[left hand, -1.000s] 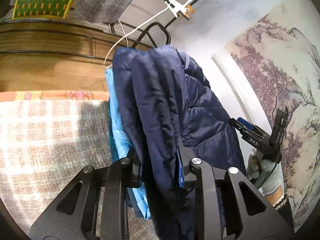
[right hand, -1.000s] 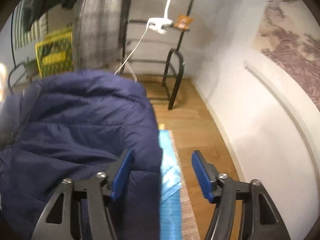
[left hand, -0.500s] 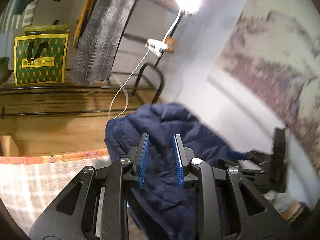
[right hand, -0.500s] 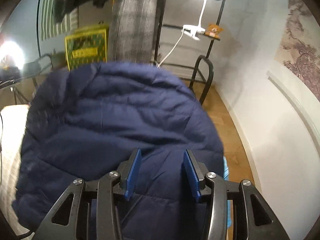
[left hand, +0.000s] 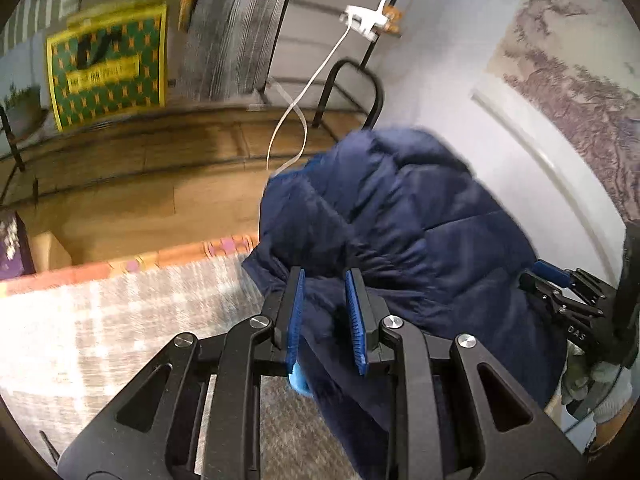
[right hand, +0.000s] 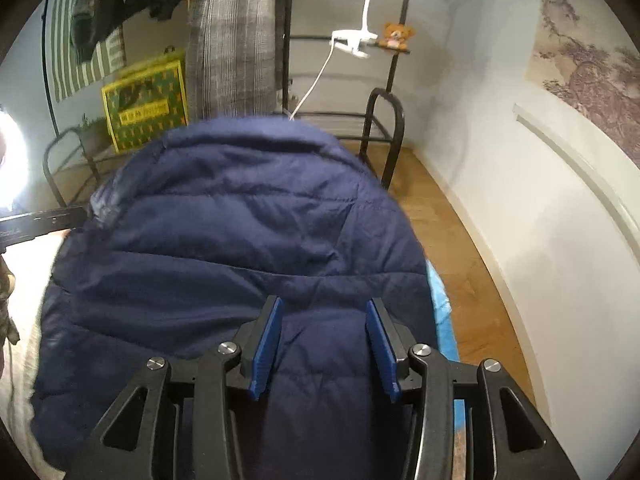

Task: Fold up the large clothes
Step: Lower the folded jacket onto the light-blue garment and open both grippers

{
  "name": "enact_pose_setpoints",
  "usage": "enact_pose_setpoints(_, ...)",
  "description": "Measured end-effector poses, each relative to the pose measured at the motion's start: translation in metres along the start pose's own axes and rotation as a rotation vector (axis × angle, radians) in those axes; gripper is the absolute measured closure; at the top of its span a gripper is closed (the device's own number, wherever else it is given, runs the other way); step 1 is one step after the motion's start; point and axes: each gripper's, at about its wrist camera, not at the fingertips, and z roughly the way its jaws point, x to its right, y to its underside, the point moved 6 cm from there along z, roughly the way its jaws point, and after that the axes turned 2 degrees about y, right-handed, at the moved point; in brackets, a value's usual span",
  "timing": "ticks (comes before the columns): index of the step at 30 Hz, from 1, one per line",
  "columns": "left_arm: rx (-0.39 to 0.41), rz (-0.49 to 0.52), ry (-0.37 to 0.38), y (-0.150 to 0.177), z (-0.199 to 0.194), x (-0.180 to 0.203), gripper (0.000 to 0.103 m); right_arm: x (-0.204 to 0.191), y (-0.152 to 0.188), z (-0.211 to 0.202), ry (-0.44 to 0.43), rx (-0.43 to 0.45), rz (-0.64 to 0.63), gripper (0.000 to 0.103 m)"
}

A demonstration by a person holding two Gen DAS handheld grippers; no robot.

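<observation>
A puffy navy jacket (left hand: pixel 420 220) is bunched up between both grippers, above a plaid bed cover (left hand: pixel 120 320). My left gripper (left hand: pixel 324 276) is shut on a fold at the jacket's near edge, blue pads pressing the fabric. A bit of light blue cloth (left hand: pixel 298 380) shows under its left pad. In the right wrist view the jacket (right hand: pixel 240 220) fills the middle, and my right gripper (right hand: pixel 323 304) is shut on a thick quilted fold. The right gripper (left hand: pixel 560 288) also appears at the jacket's far right side, held by a gloved hand (left hand: pixel 608 384).
A wooden floor (left hand: pixel 140 184) lies beyond the bed. A black metal rack (right hand: pixel 384 140) with a white cable stands by the white wall (right hand: pixel 520 200). A grey checked garment (right hand: pixel 232 40) hangs behind, beside a green and yellow bag (right hand: pixel 144 104). Light blue cloth (right hand: pixel 442 320) lies along the bed's right edge.
The right gripper moved from the jacket's edge onto the jacket and its jaws narrowed around a fold. The left gripper rose and rolled, and the hanging jacket bunched into a mound.
</observation>
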Motion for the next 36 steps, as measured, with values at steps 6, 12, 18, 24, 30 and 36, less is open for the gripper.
enact_pose_setpoints(6, 0.067, 0.064, 0.013, -0.003, -0.069, 0.019, 0.081, 0.007, -0.004, -0.057, -0.023, 0.073, 0.05, 0.058)
enact_pose_setpoints(12, 0.128, 0.094, 0.015, 0.005, -0.147, 0.035, 0.081, 0.005, -0.007, -0.12, -0.039, 0.137, 0.074, 0.057)
enact_pose_setpoints(18, 0.202, 0.142, 0.006, 0.011, -0.236, 0.055, 0.081, -0.003, -0.005, -0.195, -0.06, 0.206, 0.074, 0.057)
enact_pose_setpoints(24, 0.294, 0.171, 0.003, 0.026, -0.344, 0.074, 0.081, -0.014, 0.003, -0.285, -0.079, 0.286, 0.062, 0.056)
enact_pose_setpoints(30, 0.364, 0.247, 0.019, 0.073, -0.451, 0.094, 0.08, -0.029, 0.03, -0.38, -0.074, 0.343, 0.05, 0.05)
enact_pose_setpoints(36, 0.373, 0.242, 0.032, 0.139, -0.539, 0.091, 0.063, -0.048, 0.076, -0.455, -0.053, 0.358, 0.023, 0.048)
